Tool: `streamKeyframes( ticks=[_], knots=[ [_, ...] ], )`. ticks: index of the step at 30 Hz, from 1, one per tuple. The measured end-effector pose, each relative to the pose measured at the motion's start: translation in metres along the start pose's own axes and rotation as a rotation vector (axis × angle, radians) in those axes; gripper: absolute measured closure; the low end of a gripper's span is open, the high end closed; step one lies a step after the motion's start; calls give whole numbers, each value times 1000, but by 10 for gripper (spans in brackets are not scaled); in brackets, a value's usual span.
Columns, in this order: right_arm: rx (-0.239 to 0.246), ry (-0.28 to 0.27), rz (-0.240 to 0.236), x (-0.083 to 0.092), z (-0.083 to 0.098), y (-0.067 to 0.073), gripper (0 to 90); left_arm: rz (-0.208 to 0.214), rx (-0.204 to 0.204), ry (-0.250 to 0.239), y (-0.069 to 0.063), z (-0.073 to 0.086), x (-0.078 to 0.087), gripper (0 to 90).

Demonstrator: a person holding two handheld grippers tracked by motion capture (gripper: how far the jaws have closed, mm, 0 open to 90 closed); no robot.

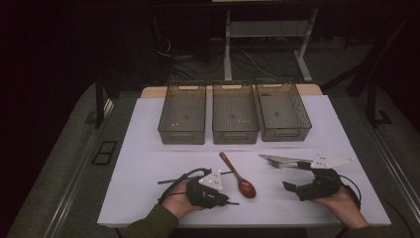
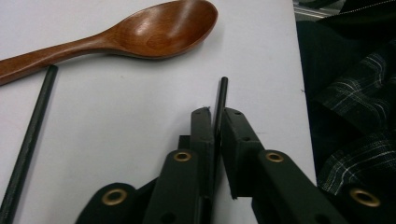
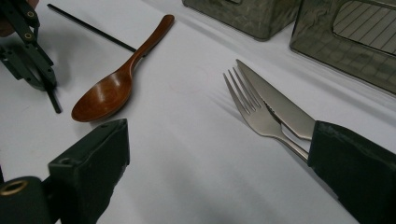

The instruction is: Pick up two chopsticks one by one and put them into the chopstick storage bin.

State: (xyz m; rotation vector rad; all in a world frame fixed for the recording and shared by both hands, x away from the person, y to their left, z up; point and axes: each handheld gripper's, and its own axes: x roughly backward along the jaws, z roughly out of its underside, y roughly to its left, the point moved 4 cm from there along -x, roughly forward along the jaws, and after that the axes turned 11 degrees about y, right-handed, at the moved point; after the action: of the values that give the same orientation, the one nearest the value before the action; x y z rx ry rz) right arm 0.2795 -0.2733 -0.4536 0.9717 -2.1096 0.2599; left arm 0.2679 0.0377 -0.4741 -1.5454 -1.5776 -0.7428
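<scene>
My left gripper (image 1: 225, 201) (image 2: 215, 114) lies near the table's front edge, shut on a thin black chopstick (image 2: 220, 95) whose tip sticks out past the jaws. A second black chopstick (image 2: 28, 140) (image 3: 93, 29) lies loose on the table beside it. A brown wooden spoon (image 1: 238, 174) (image 2: 140, 35) (image 3: 116, 84) lies in the middle, bowl toward me. To the right, my right gripper (image 1: 296, 176) (image 3: 219, 140) stands open with nothing between its jaws. A steel fork (image 3: 254, 109) and knife (image 3: 280, 105) lie side by side, their handles hidden behind its right jaw.
Three empty translucent grey bins (image 1: 182, 135) (image 1: 235, 135) (image 1: 286, 133) stand in a row at the back of the white table (image 1: 148, 163). The front edge runs just below both hands. A dark plaid garment (image 2: 355, 93) hangs past the table's edge.
</scene>
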Motion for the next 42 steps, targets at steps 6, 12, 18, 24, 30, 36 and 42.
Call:
streamKeyframes(
  ticks=[6,12,18,24,30,36,42],
  knots=[
    [0,0,1,0,0,0,49,-13,11,-10,5,0,0,846],
    [0,1,-1,-1,0,0,49,-65,40,-26,18,-3,1,849],
    [4,2,0,-1,0,0,49,-141,82,-35,41,-8,1,852],
    [4,4,-1,-2,0,0,49,-152,94,-37,47,-9,-1,842],
    [2,0,-3,0,0,0,49,-165,128,-69,41,-4,14,764],
    [3,-6,-9,-1,1,1,49,-215,191,-40,23,30,40,761],
    [4,-8,-11,-1,1,2,49,-239,227,-46,18,54,54,781]
  ],
)
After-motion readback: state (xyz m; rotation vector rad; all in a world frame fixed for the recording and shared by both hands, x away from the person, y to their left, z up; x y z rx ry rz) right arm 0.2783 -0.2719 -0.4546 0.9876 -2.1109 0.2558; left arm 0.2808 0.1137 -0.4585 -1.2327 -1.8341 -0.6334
